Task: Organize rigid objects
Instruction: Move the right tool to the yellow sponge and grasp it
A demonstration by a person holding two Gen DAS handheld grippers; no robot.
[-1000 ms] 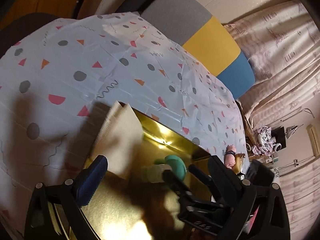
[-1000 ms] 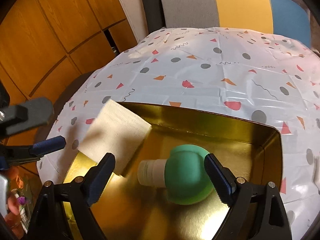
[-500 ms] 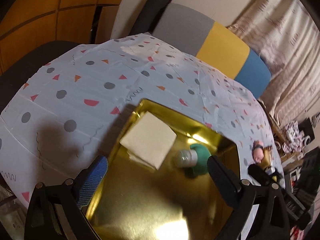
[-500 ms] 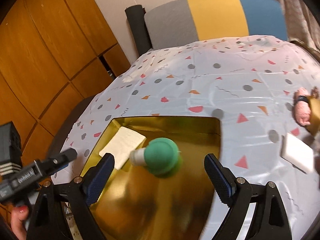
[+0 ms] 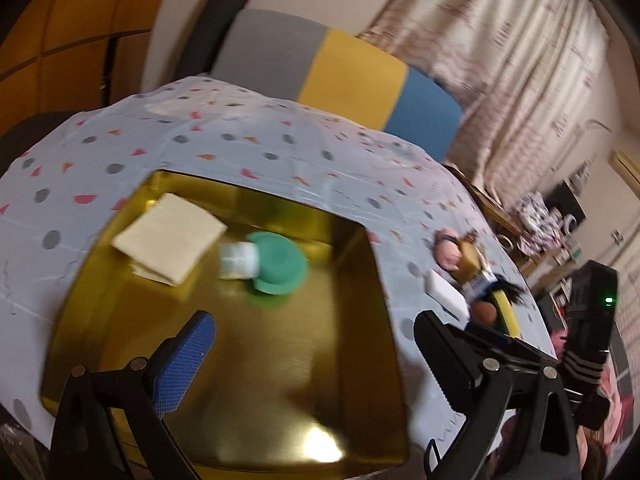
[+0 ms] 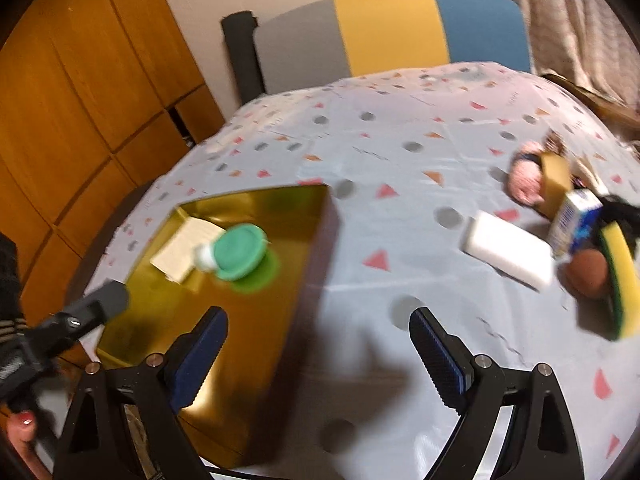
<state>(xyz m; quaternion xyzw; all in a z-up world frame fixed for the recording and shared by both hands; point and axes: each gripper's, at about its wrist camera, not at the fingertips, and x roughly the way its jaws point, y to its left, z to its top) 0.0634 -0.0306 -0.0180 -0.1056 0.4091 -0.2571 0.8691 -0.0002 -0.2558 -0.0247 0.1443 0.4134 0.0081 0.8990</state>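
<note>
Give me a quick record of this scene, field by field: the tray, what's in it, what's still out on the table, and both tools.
tray: gold tray on the dotted tablecloth
in tray: beige folded cloth; green-capped bottle lying on its side
outside tray: white block, yellow-green sponge, small carton, brown round thing, pink toy, clustered at the right
left tool: open, empty, over the tray
right tool: open, empty, over the tray's right edge
</note>
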